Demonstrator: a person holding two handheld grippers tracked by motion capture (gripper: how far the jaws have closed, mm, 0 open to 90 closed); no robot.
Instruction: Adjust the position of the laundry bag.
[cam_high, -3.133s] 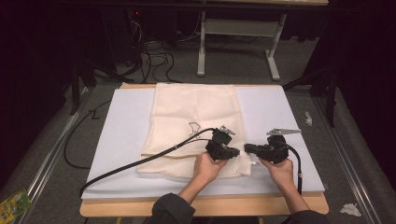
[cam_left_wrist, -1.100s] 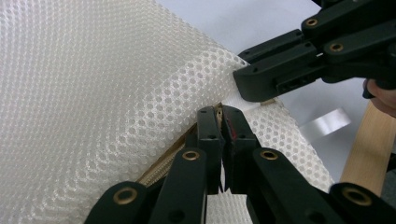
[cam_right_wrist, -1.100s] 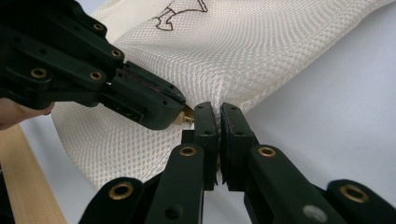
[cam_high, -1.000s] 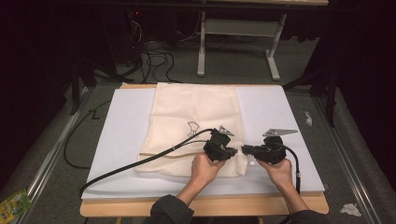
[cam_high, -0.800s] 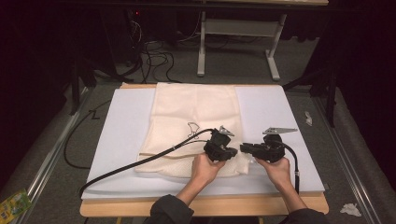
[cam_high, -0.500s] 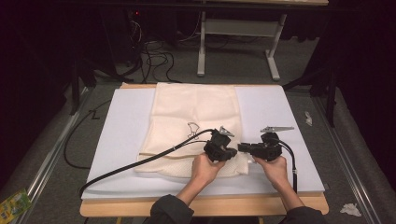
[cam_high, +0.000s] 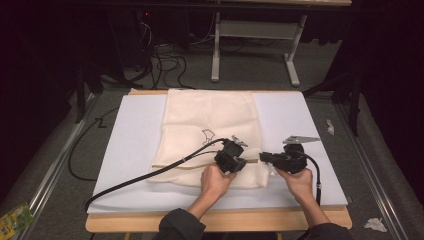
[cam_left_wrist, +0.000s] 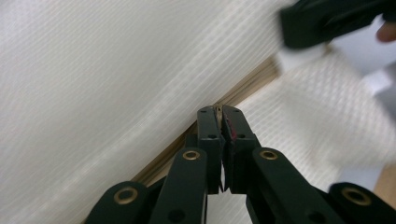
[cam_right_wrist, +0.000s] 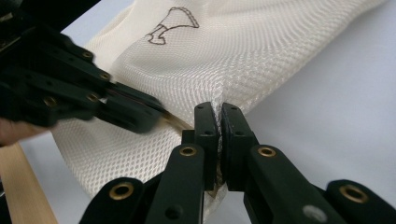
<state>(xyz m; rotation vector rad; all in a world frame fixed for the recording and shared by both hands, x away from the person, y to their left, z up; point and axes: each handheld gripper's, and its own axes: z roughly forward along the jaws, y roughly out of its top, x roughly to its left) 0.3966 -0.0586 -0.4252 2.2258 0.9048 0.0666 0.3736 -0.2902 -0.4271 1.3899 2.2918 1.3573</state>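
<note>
Mesh bag (cam_high: 210, 130), cream, one only, lies flat at centre of the white pad (cam_high: 135, 150) in the high view, its near end folded over toward the bottom of the frame. Small dark printed outline (cam_high: 207, 135) sits on it near mid-frame. No contents can be made out in the bag.

Two grippers, two hands, both low and right of centre in the high view. Left gripper (cam_high: 239, 161) rests on the bag's fold line, held by the left hand (cam_high: 216, 180) with forearm coming up from bottom centre; jaws point right. In the left gripper view its jaws are pressed together with a thin edge of fabric at the tan seam (cam_left_wrist: 233, 95) pinched between the tips. Right gripper (cam_high: 264, 157) sits just off the bag's right edge, held by the right hand (cam_high: 299, 182), jaws pointing left toward the other gripper, tips near each other. In the right gripper view its jaws are pressed together on a puckered bit of mesh at the bag's edge, with the left gripper's jaws coming in from the left of frame.

One black cable (cam_high: 150, 175) trails from the left gripper to the lower left across the pad. Wooden table (cam_high: 150, 222) edge shows under the pad at the bottom.
</note>
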